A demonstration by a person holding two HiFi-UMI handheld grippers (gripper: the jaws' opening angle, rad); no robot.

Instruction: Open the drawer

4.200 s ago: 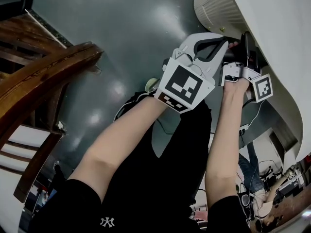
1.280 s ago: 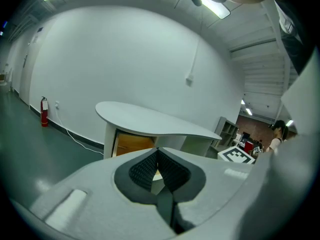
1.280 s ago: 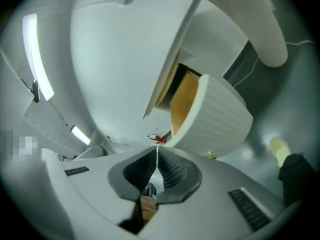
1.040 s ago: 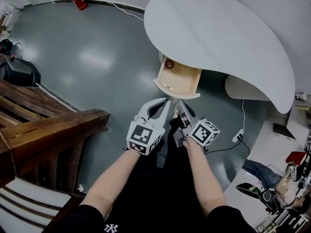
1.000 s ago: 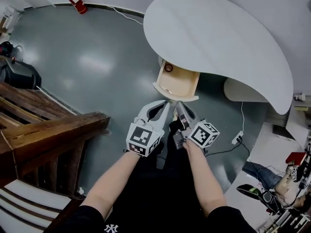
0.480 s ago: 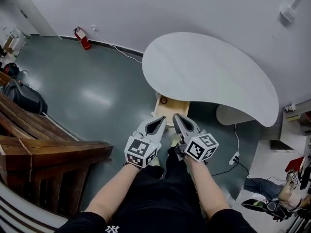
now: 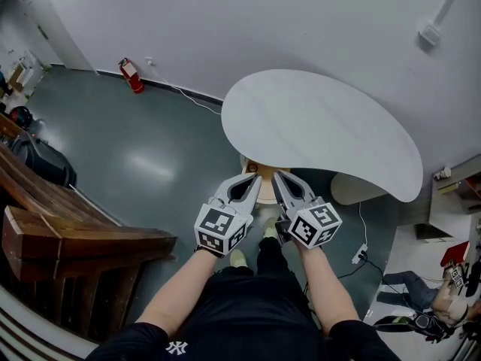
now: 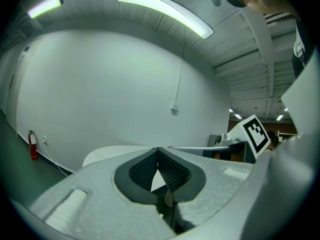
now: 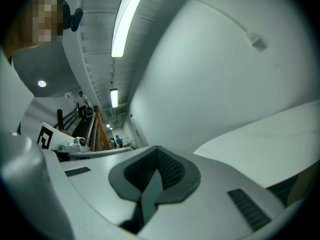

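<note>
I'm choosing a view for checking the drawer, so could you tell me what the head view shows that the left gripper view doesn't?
Head view only: the drawer, sticking out from under the table. Left gripper view only: a ceiling light, and the left hand-held gripper close up, jaws shut. Both: table, extinguisher, wall.
</note>
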